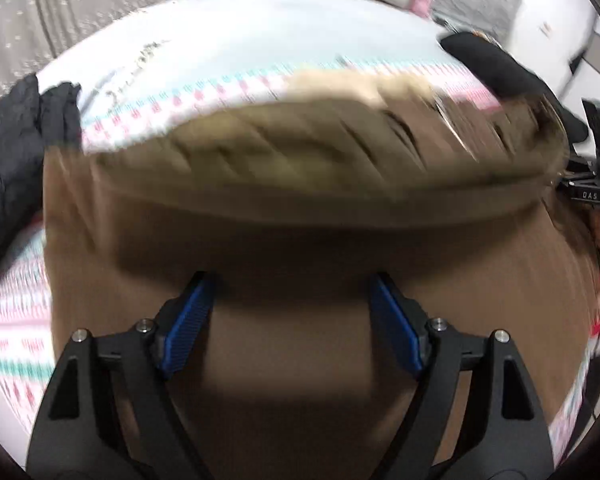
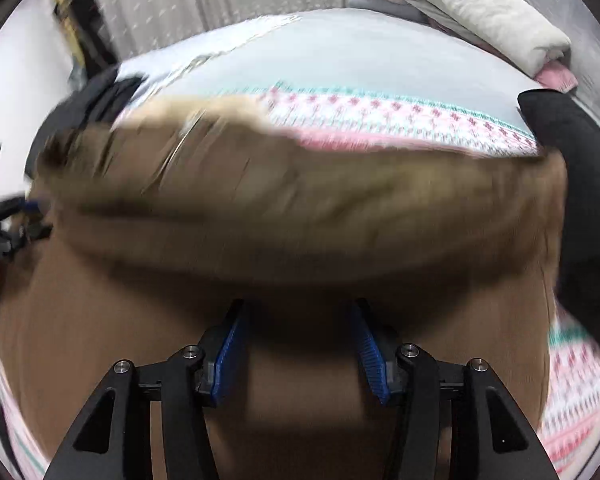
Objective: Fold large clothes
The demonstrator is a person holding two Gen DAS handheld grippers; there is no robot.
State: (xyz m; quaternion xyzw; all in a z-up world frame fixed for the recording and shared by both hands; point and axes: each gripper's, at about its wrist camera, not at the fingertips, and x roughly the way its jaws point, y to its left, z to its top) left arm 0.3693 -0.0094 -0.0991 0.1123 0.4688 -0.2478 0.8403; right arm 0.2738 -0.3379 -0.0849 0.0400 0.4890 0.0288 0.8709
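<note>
Both the left gripper (image 1: 292, 280) and right gripper (image 2: 296, 308) are hanging with jaws apart and empty, the brown coat (image 1: 308, 168) is lying folded on the bed (image 1: 260, 40) just ahead of them, so smoothing probably comes next.

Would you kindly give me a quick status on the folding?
Left gripper and right gripper: jaws open, nothing held. Brown garment folded over on bed. Black clothing alongside, not obstructing.
</note>
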